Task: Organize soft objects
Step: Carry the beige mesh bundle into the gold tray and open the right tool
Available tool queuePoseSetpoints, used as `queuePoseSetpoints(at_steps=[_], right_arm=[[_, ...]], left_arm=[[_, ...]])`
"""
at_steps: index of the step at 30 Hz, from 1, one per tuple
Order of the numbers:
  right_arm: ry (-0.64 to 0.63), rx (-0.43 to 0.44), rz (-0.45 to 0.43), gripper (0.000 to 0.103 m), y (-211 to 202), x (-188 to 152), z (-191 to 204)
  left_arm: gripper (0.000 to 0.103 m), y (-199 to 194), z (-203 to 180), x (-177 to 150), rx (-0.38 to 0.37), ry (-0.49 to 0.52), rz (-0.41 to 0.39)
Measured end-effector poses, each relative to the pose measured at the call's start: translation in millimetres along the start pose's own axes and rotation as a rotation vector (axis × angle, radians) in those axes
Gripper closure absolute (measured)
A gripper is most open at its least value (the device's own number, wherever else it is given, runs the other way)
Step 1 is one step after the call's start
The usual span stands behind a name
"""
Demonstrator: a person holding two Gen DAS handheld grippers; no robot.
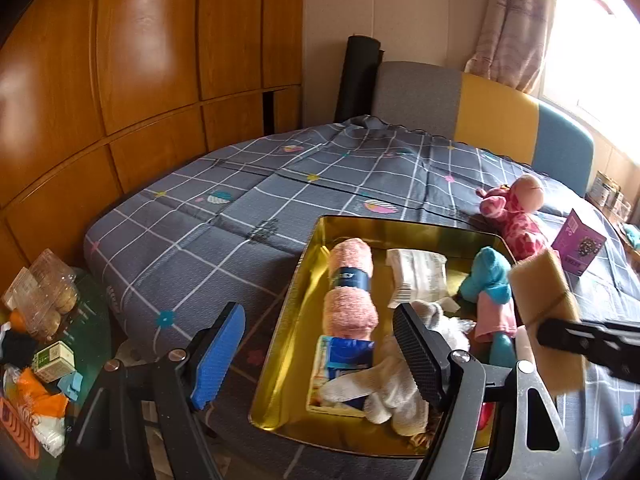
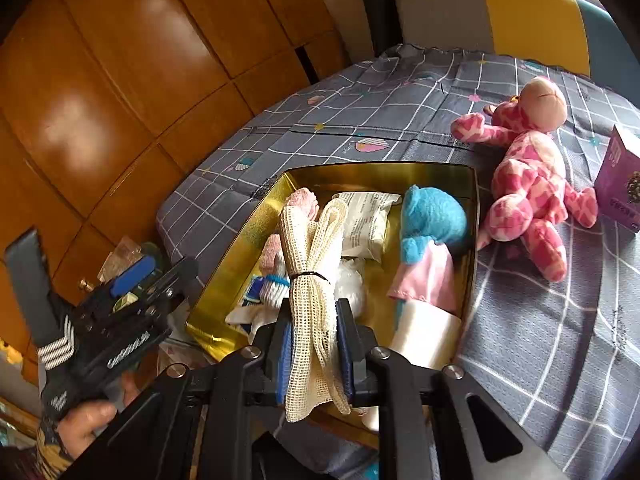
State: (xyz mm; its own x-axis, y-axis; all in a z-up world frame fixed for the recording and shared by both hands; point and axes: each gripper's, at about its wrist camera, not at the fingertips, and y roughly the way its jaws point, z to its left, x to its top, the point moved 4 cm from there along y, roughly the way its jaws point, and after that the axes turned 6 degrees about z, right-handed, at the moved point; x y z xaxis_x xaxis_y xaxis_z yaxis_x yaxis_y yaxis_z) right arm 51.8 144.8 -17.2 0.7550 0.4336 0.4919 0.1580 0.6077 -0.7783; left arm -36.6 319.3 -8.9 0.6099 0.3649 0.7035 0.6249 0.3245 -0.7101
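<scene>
A gold tin tray [image 1: 304,276] lies on the bed and holds a rolled pink towel [image 1: 352,292], a white packet [image 1: 418,280], a blue plush toy [image 1: 488,276] and white socks [image 1: 388,392]. My left gripper [image 1: 316,354] hangs open over the tray's near left corner with nothing between its fingers. My right gripper [image 2: 314,344] is shut on a tied bundle of cream mesh cloth [image 2: 310,264], held above the tray [image 2: 256,216]. That bundle [image 1: 540,284] shows at the tray's right side in the left wrist view. A pink giraffe plush [image 2: 532,184] lies on the bedspread right of the tray.
A purple box [image 2: 620,176] stands on the bed past the giraffe. A white roll [image 2: 424,332] sits at the tray's near right corner. Wooden wardrobe doors [image 1: 140,60] line the left. A cluttered low table [image 1: 44,340] stands left of the bed. A person's hand [image 2: 84,416] holds the left gripper.
</scene>
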Motion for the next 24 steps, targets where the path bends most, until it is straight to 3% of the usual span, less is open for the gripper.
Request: queuePoseSetpoints(at_steps=[5,10,24], right_arm=[[0.03,-0.069,0.049,0.085,37.6,9.6,-8.2],[0.016,-0.206,0.134,0.084,84.4,9.8,-26.4],[0.014,-0.178,0.103,0.074,78.1,4.1,-31.5]], left_arm=[[0.026,0.8,10.3,-0.9,0.008,-0.016,0.001],[0.026,7.4,8.4,-6.3,-0.009,-0.015,0.022],[0.026,20.5,3.7,-14.2,-0.017,-0.013,0.057]])
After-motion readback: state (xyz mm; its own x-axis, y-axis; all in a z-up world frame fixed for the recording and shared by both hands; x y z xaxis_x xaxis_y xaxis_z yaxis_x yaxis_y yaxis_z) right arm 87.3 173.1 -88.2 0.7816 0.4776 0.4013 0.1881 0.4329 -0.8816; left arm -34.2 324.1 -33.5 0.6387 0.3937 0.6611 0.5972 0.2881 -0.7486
